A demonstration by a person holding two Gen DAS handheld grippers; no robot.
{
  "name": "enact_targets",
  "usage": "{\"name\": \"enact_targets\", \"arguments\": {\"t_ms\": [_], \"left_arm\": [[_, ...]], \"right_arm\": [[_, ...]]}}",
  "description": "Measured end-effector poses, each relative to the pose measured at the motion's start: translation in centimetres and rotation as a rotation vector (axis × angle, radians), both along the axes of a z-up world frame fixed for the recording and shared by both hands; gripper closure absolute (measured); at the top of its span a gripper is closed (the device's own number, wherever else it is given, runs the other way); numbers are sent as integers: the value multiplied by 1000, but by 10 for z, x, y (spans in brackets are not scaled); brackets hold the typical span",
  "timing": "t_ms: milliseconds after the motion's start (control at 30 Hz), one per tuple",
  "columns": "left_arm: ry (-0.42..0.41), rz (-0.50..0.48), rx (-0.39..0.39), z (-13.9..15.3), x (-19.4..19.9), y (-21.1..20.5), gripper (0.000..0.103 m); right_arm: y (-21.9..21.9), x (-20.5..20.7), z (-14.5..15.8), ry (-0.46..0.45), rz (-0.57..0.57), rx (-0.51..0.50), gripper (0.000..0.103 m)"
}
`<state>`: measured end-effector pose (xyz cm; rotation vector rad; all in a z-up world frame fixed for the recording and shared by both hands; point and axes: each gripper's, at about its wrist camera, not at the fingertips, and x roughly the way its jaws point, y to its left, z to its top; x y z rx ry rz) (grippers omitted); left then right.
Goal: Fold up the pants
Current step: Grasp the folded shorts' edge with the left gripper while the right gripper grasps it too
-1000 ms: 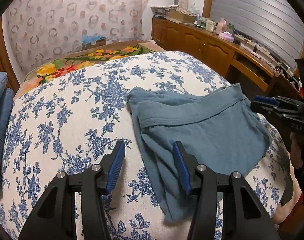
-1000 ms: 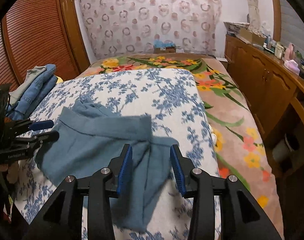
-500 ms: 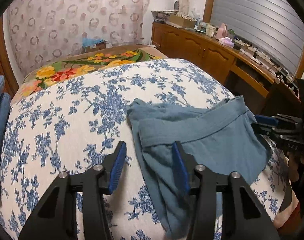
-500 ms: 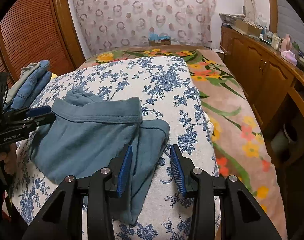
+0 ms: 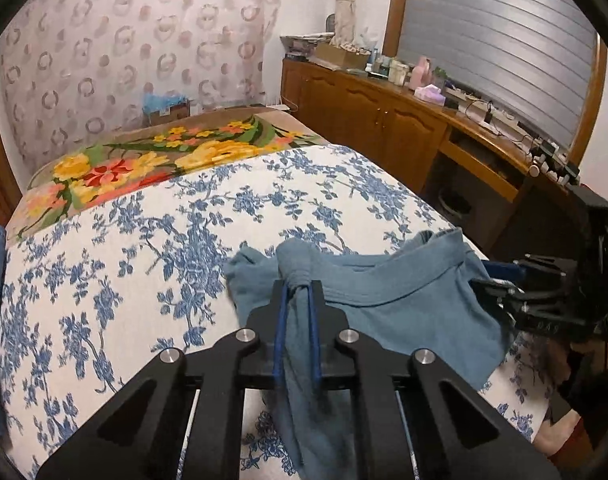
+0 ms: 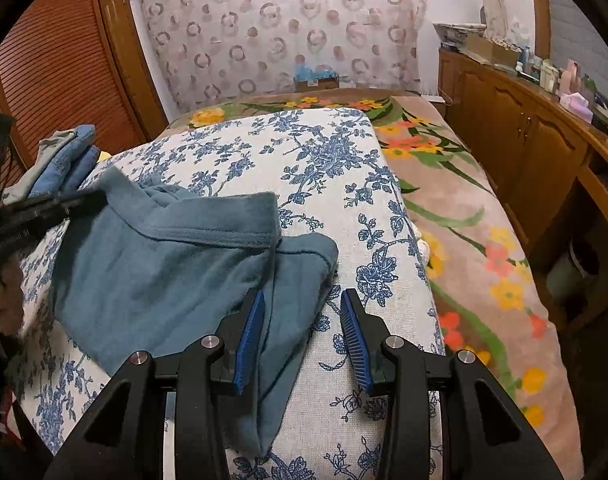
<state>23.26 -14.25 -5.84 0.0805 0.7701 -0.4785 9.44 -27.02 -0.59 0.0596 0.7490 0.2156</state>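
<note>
Leftmost, well off to the left gripper's side, a stack of folded denim and grey clothes [image 6: 60,160] sits at the bed's far edge beside the slatted brown wooden closet door [image 6: 60,64]. Next comes the left gripper [image 5: 297,300], its two blue-padded fingers [image 5: 279,332] pressed together on a bunched fold of the slate-blue soft cotton pants [image 5: 388,300]; the pinched cloth rises into a small hump just ahead of the fingertips and a tail of it hangs down between the black arms toward the camera. From that pinch the pants spread to the gripper's right across the white bedspread printed with blue flowers [image 5: 144,264], the thick waistband running sideways and one flap lying flat on the spread. Beyond the fingertips, farther up the bed, lies a brown blanket with yellow and red flowers [image 5: 144,156], and behind it hangs a sheer curtain with ring patterns [image 5: 136,48]. The right gripper [image 6: 302,312] stands spread, its blue ribbed pads [image 6: 250,336] apart: the inner pad sits over the near edge of the pants, the outer one over bare bedspread, with nothing between them pinched. To that gripper's right the flowered blanket drops off the bed toward a long wooden sideboard [image 6: 544,140] loaded with bottles and boxes.
</note>
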Motion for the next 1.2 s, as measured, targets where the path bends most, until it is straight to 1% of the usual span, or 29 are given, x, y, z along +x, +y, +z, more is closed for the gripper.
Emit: {"name": "enact_targets", "arguments": {"t_ms": [100, 200, 267, 300, 333, 367, 400, 433, 500, 767, 867, 967, 1067, 1133, 1200], "left_arm": [[14, 14, 29, -5, 4, 0, 92], [48, 34, 44, -13, 7, 3, 86], [58, 49, 46, -16, 9, 7, 80], [62, 62, 46, -18, 10, 10, 72], [62, 69, 43, -18, 10, 12, 67], [61, 71, 39, -19, 10, 14, 63], [60, 75, 34, -19, 10, 17, 52], [58, 77, 31, -18, 9, 18, 45], [54, 77, 28, -18, 9, 21, 39], [88, 84, 54, -31, 12, 19, 39], [101, 84, 57, -37, 13, 17, 39], [103, 84, 52, -38, 13, 17, 38], [102, 87, 45, -41, 13, 19, 35], [103, 95, 42, -42, 15, 20, 29], [117, 105, 27, -43, 16, 23, 26]], "right_arm": [[2, -2, 0, -4, -2, -16, 62], [3, -2, 0, -4, -1, -8, 62], [2, -2, 1, -4, -1, -1, 62], [2, -2, 1, -4, -1, 0, 62], [1, -2, 1, -4, -1, 2, 62], [1, -2, 1, -4, -1, 3, 62], [0, -2, 1, -4, -1, 4, 62], [0, -2, 1, -4, -2, 5, 62], [-2, -2, 1, -4, -1, 8, 62], [-8, -4, 2, -6, 10, 45, 61], [-9, -5, 3, -12, 6, 46, 52], [-6, -2, 3, -2, 9, 48, 47], [-2, -1, 5, -4, 16, 52, 45], [-1, -1, 7, -13, 21, 62, 44], [-1, -2, 10, -23, 16, 73, 43]]}}
